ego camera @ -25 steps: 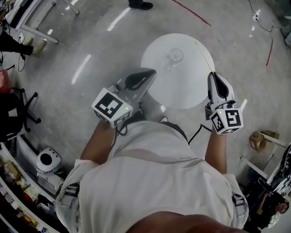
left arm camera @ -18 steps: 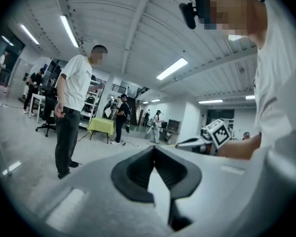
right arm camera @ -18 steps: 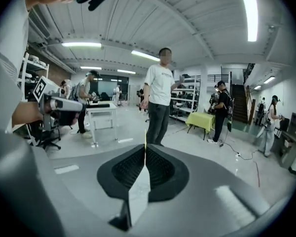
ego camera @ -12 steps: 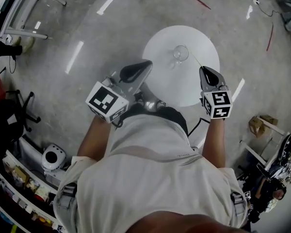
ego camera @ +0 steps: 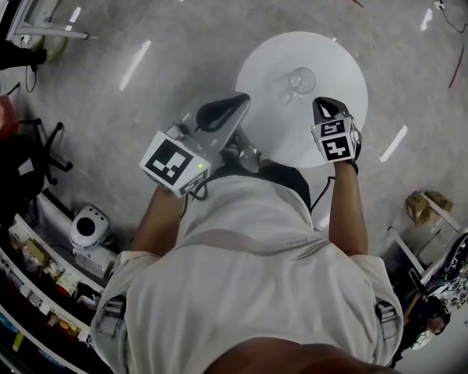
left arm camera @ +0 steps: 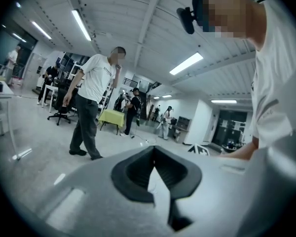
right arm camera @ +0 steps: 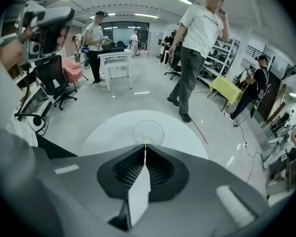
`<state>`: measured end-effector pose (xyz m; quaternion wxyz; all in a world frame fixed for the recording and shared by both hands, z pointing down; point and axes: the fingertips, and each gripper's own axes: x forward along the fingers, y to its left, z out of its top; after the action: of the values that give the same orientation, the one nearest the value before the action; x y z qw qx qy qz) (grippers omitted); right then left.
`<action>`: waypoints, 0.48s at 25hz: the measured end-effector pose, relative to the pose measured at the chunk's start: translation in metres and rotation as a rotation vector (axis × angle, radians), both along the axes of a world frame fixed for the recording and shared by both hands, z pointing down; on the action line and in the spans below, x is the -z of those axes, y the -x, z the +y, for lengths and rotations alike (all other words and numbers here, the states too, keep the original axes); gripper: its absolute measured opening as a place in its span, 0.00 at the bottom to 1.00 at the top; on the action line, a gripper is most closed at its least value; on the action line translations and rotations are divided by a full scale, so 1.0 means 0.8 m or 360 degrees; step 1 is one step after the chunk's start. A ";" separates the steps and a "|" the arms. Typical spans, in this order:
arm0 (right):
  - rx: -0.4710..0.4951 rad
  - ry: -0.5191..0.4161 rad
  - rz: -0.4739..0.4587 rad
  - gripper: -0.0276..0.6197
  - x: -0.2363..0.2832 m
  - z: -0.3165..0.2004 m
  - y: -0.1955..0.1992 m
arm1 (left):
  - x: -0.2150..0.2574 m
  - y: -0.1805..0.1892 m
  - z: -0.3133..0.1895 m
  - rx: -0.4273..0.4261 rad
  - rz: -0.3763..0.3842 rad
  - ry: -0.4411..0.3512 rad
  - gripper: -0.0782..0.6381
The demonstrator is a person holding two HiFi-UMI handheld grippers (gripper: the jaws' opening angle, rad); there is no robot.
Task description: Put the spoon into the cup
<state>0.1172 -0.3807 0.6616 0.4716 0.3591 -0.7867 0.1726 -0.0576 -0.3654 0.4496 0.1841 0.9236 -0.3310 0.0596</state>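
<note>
The thin yellow spoon is pinched in the closed right gripper and is pointed at 12 o'clock to the glass cup on the white table. It looks light, stiff and slippery, so a tight pinch is likely needed. Nothing is held in the closed left gripper.

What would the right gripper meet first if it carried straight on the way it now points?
Most likely the cup, standing on the table dead ahead of the right gripper, whose jaws are shut on the spoon. How far off it is remains unclear.
</note>
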 end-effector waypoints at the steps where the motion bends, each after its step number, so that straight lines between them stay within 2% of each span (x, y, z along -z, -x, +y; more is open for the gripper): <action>1: 0.0014 0.0016 0.0014 0.06 -0.007 -0.003 0.000 | -0.001 -0.002 -0.001 0.0010 -0.0007 0.0004 0.11; 7: 0.0130 0.0103 0.0100 0.06 -0.034 -0.018 0.009 | -0.007 0.004 -0.003 0.0084 -0.0028 0.0033 0.11; 12: 0.0165 0.0143 0.0145 0.06 -0.044 -0.022 0.014 | -0.008 0.016 0.003 0.0136 -0.0037 0.0041 0.11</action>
<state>0.1059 -0.3986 0.6969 0.5308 0.3038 -0.7734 0.1665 -0.0701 -0.3628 0.4560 0.1944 0.9054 -0.3715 0.0665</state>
